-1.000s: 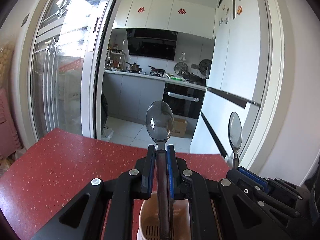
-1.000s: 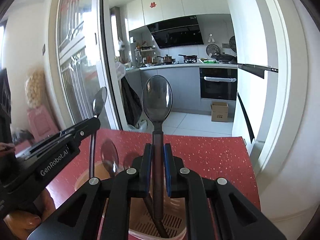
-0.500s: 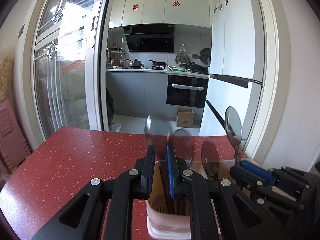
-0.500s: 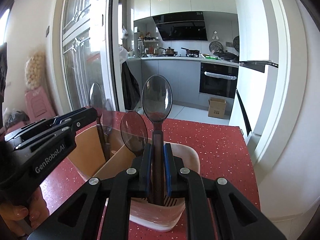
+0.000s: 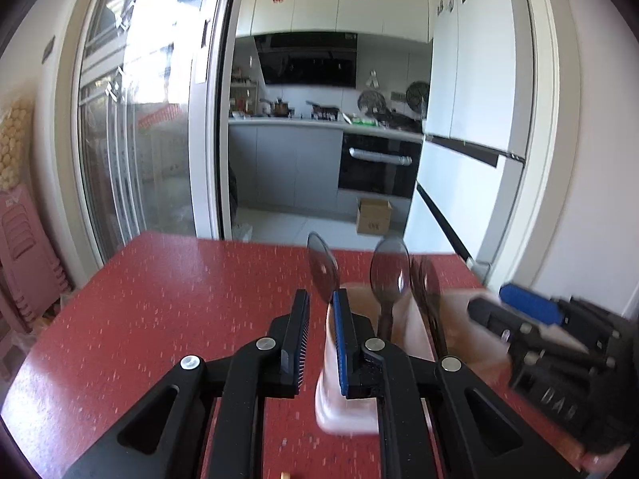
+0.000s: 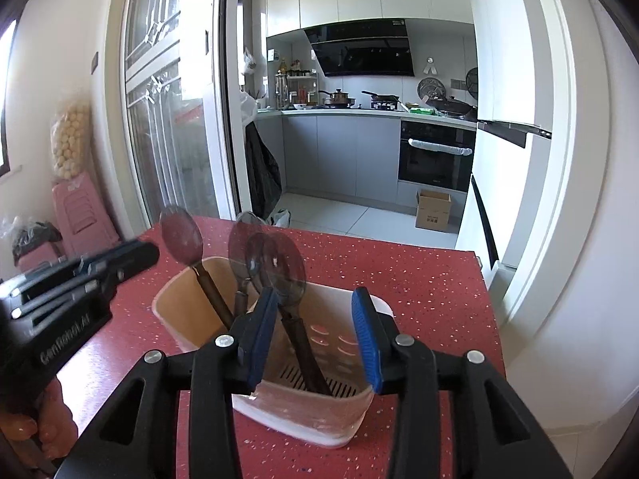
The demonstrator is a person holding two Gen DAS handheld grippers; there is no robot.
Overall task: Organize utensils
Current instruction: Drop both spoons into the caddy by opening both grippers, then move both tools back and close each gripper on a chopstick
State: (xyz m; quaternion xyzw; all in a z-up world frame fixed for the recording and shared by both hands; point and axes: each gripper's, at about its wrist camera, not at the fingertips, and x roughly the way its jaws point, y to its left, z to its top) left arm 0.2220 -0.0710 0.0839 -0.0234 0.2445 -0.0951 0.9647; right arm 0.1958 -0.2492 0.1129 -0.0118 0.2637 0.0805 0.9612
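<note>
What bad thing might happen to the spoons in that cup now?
The right claw, whose jaws have just been opening, straddles a spoon standing in the holder; pulling back carelessly might snag it. The other spoons lean loosely, so a bump from the left claw close beside might tip the holder.

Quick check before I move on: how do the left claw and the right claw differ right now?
The left claw shows only a narrow gap. The right claw stands much wider, its jaws having just been opening. Only the red table shows between the left claw's jaws, while the right claw frames a spoon standing in the holder, pads clear of it. The left claw points past the holder's edge and the right claw points straight at it. Both grip nothing.
</note>
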